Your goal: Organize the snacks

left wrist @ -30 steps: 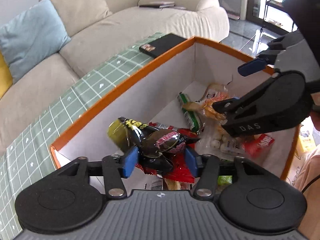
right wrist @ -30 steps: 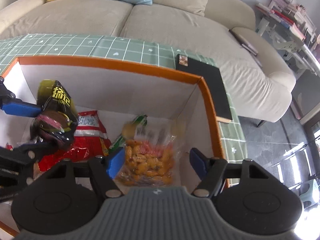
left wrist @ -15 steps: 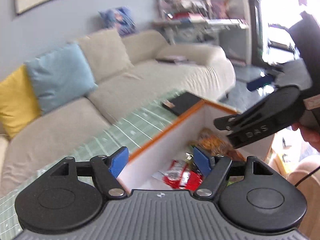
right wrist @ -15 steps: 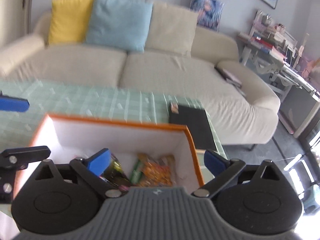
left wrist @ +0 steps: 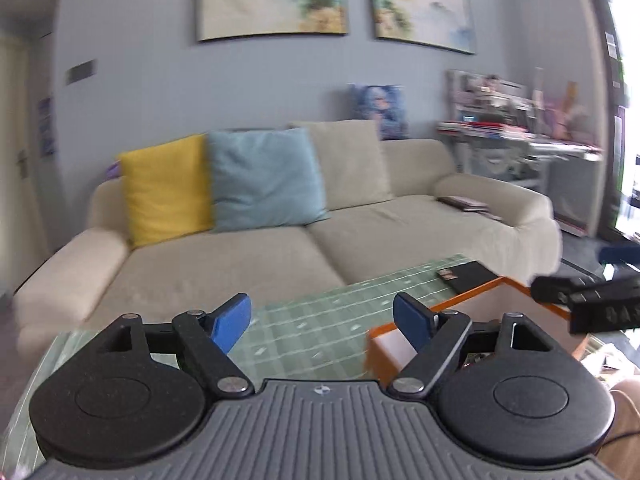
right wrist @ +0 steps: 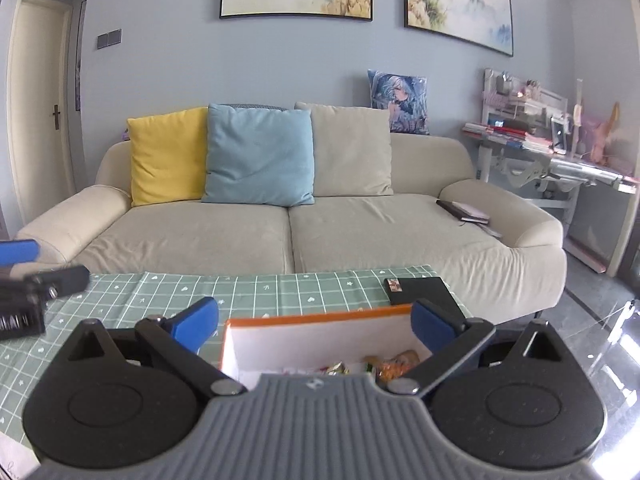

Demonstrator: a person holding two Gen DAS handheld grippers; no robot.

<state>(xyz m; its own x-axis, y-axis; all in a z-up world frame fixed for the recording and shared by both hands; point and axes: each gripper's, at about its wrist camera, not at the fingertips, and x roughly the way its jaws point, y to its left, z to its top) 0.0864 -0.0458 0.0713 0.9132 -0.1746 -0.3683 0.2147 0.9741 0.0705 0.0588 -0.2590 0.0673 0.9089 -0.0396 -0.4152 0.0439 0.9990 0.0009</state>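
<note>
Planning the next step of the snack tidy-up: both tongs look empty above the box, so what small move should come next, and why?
Probably swing the left tongs and right tongs off to look for snacks still outside the box. Both have just been opening and hold nothing, packets already lie inside, and the green cloth shows no loose snacks, only a black book.

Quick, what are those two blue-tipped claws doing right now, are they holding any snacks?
Left gripper: open, holding nothing, jaws just opened wider.
Right gripper: open, holding nothing, jaws just opened wider.
</note>
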